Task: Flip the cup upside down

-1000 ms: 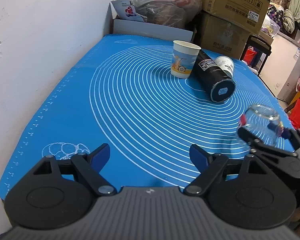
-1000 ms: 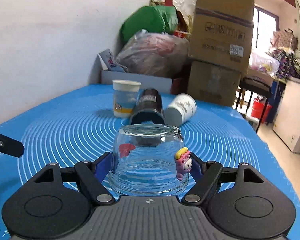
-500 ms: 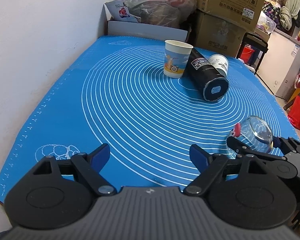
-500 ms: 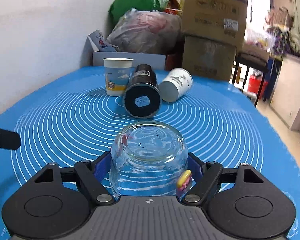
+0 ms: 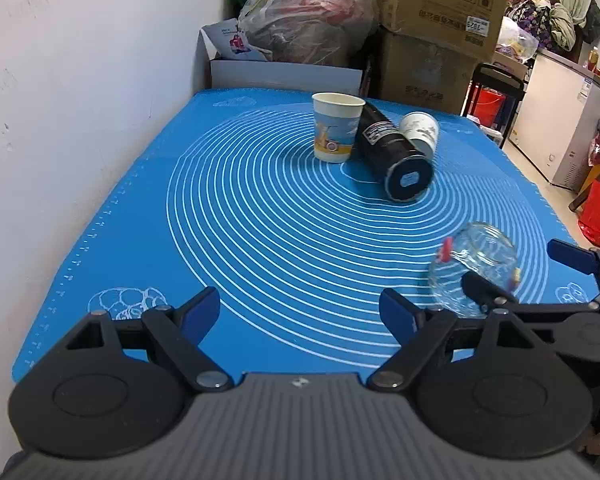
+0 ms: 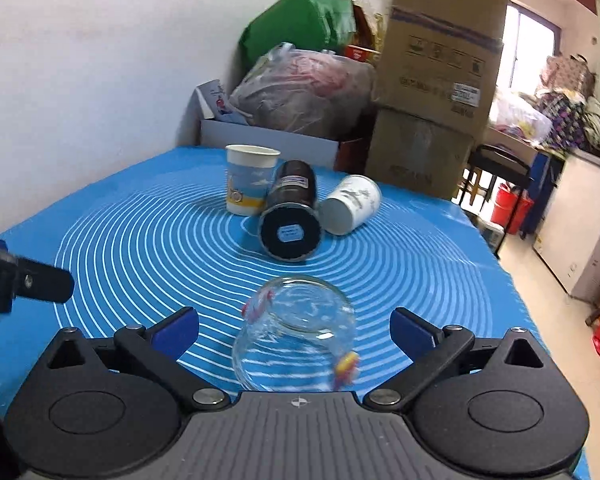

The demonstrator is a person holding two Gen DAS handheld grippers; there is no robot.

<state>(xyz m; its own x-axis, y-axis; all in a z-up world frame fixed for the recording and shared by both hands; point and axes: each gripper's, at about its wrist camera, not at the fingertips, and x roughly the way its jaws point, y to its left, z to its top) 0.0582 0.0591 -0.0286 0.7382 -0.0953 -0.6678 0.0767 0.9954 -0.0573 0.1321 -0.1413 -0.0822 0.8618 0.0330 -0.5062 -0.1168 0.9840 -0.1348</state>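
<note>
A clear glass cup (image 6: 296,340) with small red and yellow figures on its side stands upside down on the blue mat (image 6: 140,248), base up. My right gripper (image 6: 294,330) is open, its blue pads (image 6: 414,328) apart from the glass on both sides. The cup also shows in the left wrist view (image 5: 474,270), at the mat's right front. My left gripper (image 5: 300,310) is open and empty over the mat's front, left of the cup.
An upright paper cup (image 5: 336,128), a black can on its side (image 5: 396,158) and a white cup on its side (image 5: 420,130) sit mid-mat. A white wall (image 5: 60,100) runs along the left. Boxes (image 5: 440,32) and bags stand behind. The mat's right edge drops to the floor.
My right gripper has opened and let go of the glass cup, which now rests inverted on the mat. The gripper drew back slightly. My left gripper stayed open.
</note>
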